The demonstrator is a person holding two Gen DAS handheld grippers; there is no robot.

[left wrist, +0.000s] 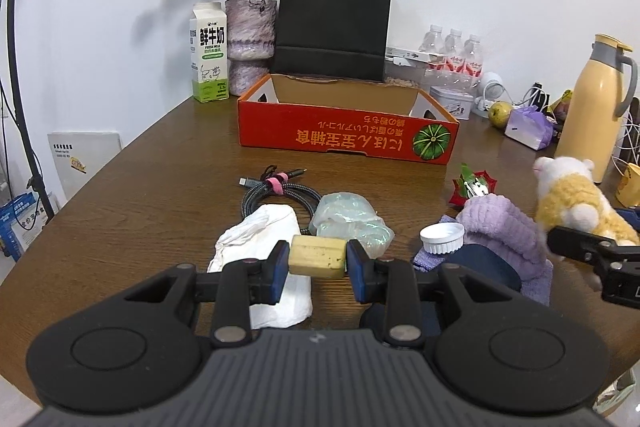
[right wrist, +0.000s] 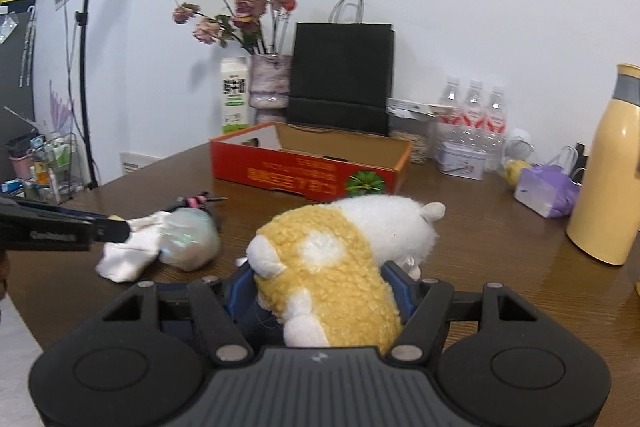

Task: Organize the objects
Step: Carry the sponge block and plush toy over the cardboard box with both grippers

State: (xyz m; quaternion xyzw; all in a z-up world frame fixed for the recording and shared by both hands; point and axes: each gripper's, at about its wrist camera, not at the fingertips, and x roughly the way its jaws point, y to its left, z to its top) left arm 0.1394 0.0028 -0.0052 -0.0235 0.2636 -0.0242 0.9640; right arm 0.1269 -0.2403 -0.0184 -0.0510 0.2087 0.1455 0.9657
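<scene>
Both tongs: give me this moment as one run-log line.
left tongs: shut on yellow block | right tongs: shut on plush toy | red box: nothing visible inside

A bare strip of brown wooden table is left between the open red cardboard box and the near clutter: a coiled grey cable, crumpled white cloth and lilac knitted fabric. The box's far side is blocked by a black paper bag.
</scene>
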